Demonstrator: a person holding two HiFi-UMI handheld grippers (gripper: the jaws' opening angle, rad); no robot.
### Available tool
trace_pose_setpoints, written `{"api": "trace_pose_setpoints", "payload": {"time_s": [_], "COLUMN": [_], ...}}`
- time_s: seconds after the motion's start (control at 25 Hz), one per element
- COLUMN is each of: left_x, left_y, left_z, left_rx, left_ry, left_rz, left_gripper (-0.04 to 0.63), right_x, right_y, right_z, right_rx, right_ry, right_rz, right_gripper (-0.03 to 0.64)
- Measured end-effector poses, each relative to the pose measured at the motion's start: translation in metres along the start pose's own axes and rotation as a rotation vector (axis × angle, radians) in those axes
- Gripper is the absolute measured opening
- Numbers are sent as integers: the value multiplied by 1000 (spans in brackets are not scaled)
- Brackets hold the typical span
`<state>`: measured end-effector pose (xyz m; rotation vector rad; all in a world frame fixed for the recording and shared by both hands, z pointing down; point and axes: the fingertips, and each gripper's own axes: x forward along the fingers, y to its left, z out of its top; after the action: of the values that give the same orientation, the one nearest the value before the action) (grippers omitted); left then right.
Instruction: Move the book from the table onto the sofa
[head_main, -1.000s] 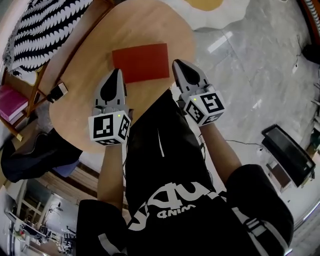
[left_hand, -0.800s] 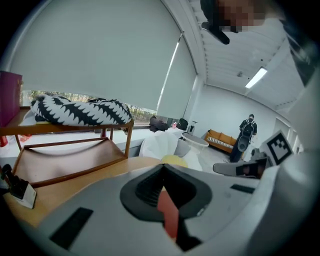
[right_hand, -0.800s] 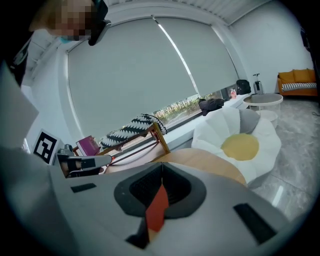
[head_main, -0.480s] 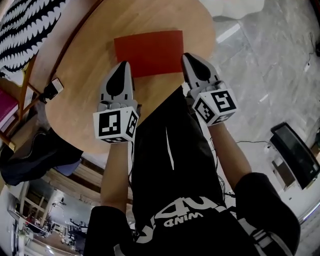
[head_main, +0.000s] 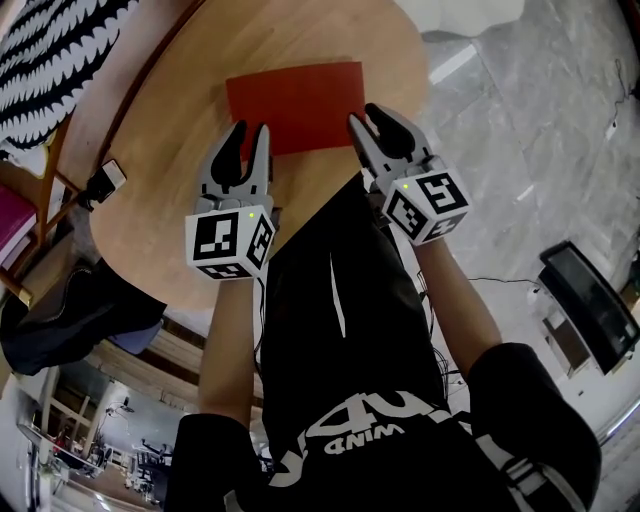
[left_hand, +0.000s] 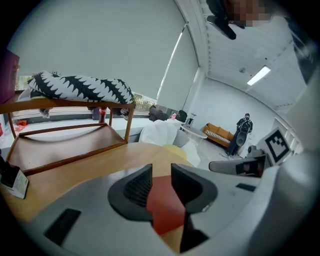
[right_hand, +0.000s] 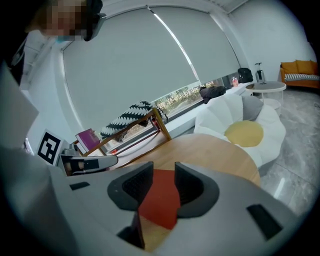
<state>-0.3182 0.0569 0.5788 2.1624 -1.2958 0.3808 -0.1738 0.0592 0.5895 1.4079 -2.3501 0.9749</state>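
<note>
A flat red book lies on the round wooden table. Both grippers hover just short of its near edge. My left gripper is by the book's near-left corner, my right gripper by its near-right corner. The jaws of both have just been opening and stand apart with nothing between them. In the left gripper view the book shows beyond the gap of the left gripper. The right gripper view shows the book the same way past the right gripper.
A wooden-framed seat with a black-and-white zigzag cushion stands left of the table. A small tag lies near the table's left edge. A white flower-shaped seat with a yellow centre is beyond the table. A dark bag lies on the floor.
Both grippers came down toward the table by the book's near edge. Their jaws, shut in the earlier frames, now stand open.
</note>
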Motion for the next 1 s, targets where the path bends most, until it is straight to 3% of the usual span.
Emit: {"api": "trace_pose_setpoints", "payload": {"time_s": [0.16,0.24,0.48,0.76,1.0], "left_x": [6,9,15,22,26], "left_y": [4,2,11,40,56], "left_z": [-6,-8,-20,-63,-93], "left_rx": [-29,-39,-79,-165,-177], "left_ry": [12,13,41,119,179], "left_rz": [-15,-15,18,77,115], "left_gripper": [187,207,215,215,215], "right_x": [12,14,21,34,40], "right_y": [0,-4,-13,-40,-59], "right_z": [-9,-13,-23,-53,-88], "right_rx": [39,51,82,133,181], "right_ry": [35,53,87,148,213], "right_rz": [15,12,2,-35,-62], "right_gripper": [241,272,278,278,278]}}
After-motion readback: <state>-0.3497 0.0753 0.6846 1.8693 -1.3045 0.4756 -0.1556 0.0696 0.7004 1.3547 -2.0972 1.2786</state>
